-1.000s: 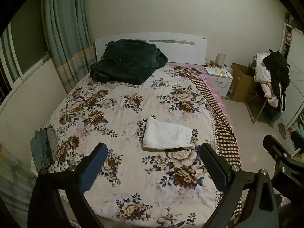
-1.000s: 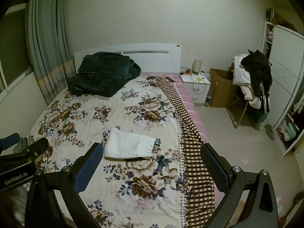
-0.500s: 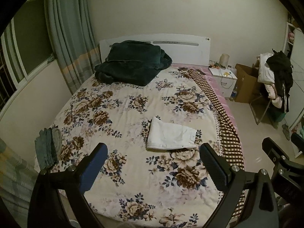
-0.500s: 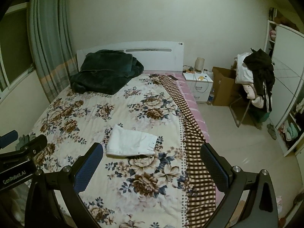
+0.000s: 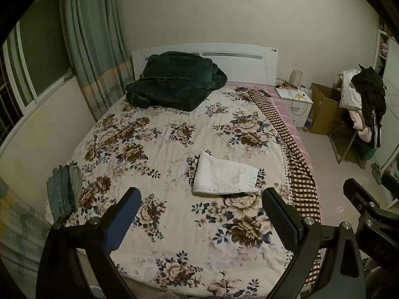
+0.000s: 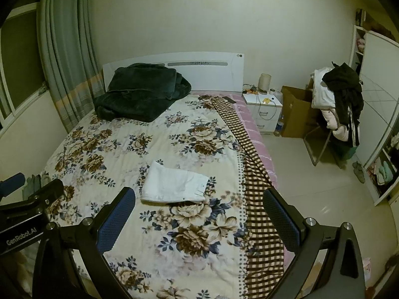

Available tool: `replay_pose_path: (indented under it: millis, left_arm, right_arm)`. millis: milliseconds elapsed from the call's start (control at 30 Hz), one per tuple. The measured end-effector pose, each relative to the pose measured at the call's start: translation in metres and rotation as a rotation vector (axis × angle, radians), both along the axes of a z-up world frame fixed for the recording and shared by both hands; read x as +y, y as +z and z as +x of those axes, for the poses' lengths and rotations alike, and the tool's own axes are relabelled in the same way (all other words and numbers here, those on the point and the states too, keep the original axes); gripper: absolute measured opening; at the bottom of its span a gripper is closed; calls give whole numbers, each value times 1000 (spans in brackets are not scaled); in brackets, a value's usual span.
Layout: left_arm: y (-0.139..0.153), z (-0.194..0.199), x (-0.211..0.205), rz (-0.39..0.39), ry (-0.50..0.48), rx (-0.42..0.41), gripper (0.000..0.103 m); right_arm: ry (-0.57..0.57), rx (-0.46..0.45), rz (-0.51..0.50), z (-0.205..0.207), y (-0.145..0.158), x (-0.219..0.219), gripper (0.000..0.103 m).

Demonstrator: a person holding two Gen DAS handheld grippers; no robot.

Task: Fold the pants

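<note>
White pants (image 5: 224,175): folded into a compact rectangle, lying flat on the floral bedspread (image 5: 159,149) toward the foot of the bed and its right-hand side; waistband end with a small button faces the checked border. Placement on the flat middle of the cover suits folding, since the cloth has support on all sides.
Fold condition: edges look stacked and fairly square; a dark shadow under the near edge suggests the layers sit slightly lifted there. The task appears complete or nearly so.
Left gripper (image 5: 200,220): fingers spread wide, nothing between them; held above the foot of the bed, well apart from the pants. Likely raised clear so the fold is left undisturbed.
Right gripper (image 6: 199,220): fingers likewise spread wide and empty; held over the foot of the bed beside the left one, well apart from the pants.
Dark green blanket (image 5: 174,82): heaped against the white headboard (image 5: 239,59), out of the working area.
Blue-grey garment (image 5: 63,191): bunched at the left edge of the bed, apart from the pants; kind of garment cannot be told.
Checked border (image 6: 251,174): runs along the right edge of the bed, beside the pants but not touching them.
Nightstand (image 6: 263,111): beside the head of the bed, carrying a lamp and cables.
Chair with clothes (image 6: 336,104): stands on the floor at right, well apart from the bed.
</note>
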State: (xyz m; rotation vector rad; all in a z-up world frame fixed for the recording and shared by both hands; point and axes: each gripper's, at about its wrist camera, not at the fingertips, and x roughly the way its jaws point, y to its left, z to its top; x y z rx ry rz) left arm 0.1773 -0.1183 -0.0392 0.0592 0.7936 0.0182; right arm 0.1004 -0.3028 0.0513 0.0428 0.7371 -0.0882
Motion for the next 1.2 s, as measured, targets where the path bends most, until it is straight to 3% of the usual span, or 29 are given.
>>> replay_pose_path:
  millis: [1200]
  left_arm:
    - [6, -1, 0, -12, 4, 2, 103]
  right_arm:
    - [7, 7, 17, 7, 0, -2, 103]
